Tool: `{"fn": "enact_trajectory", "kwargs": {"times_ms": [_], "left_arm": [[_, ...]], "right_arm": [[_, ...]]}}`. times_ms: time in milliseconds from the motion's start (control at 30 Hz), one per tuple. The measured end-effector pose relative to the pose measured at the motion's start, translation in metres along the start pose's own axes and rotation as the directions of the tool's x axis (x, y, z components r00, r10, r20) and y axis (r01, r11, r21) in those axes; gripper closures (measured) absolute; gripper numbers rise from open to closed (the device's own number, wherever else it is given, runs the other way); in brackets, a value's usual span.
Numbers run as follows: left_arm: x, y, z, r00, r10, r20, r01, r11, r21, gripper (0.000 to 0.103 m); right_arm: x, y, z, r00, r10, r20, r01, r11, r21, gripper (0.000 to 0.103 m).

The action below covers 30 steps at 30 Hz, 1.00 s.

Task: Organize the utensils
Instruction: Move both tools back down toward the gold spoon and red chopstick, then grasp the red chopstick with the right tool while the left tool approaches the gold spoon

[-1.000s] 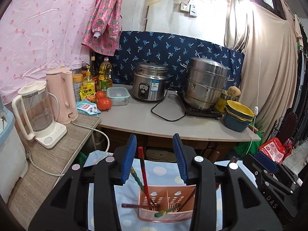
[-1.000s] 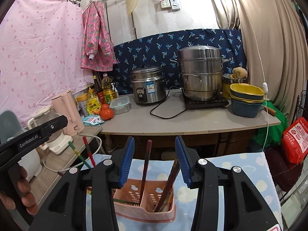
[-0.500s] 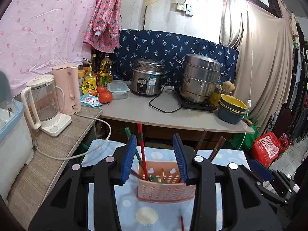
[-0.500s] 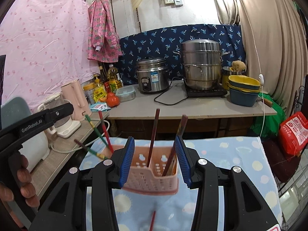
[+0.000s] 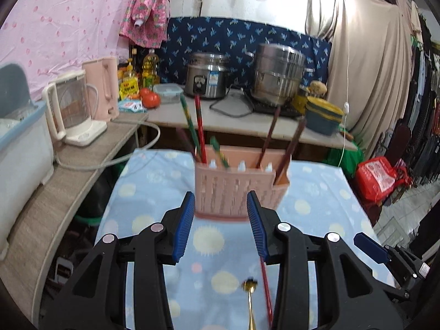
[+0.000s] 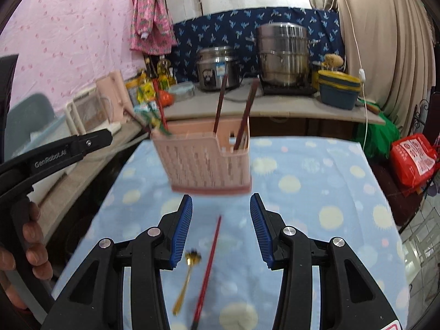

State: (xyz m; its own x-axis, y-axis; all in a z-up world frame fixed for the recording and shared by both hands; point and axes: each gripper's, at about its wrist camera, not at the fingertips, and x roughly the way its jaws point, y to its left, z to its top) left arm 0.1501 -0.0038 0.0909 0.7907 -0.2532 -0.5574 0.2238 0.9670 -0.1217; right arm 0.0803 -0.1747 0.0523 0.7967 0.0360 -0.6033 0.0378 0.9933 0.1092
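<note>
- Both grippers have pulled back from the pink utensil basket (image 6: 209, 159), revealing a red chopstick (image 6: 209, 264) and gold spoon (image 6: 187, 277) on the cloth (image 6: 316, 220).
- Left gripper (image 5: 221, 225) and right gripper (image 6: 221, 225): jaws apart, empty.

Pink slotted utensil holder (image 6: 209, 162) stood upright on the blue dotted cloth, divided into compartments. Red and green chopsticks (image 5: 199, 126) leaned in its left section, two dark brown ones (image 6: 220, 104) in the right. Loose on the cloth nearer the camera: a gold spoon (image 6: 187, 280) and a red chopstick (image 6: 207, 269), side by side.
</note>
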Motion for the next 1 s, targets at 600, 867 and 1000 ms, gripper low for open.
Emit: {"fn": "enact_trajectory", "kwargs": {"times_ms": [600, 867, 1000], "left_arm": [[0.017, 0.012, -0.158, 0.954, 0.004, -0.3, -0.022, 0.998, -0.057, 0.066], [0.018, 0.014, -0.172, 0.944, 0.008, -0.328, -0.027, 0.998, -0.053, 0.066], [0.02, 0.014, -0.175, 0.941, 0.007, -0.337, -0.027, 0.998, -0.053, 0.066]], "right_arm": [[0.013, 0.022, -0.142, 0.965, 0.038, -0.258, -0.041, 0.999, -0.005, 0.062], [0.021, 0.032, -0.151, 0.96, 0.049, -0.276, -0.055, 0.998, -0.013, 0.072], [0.025, 0.03, -0.152, 0.958, 0.05, -0.282, -0.054, 0.999, -0.006, 0.078]]}}
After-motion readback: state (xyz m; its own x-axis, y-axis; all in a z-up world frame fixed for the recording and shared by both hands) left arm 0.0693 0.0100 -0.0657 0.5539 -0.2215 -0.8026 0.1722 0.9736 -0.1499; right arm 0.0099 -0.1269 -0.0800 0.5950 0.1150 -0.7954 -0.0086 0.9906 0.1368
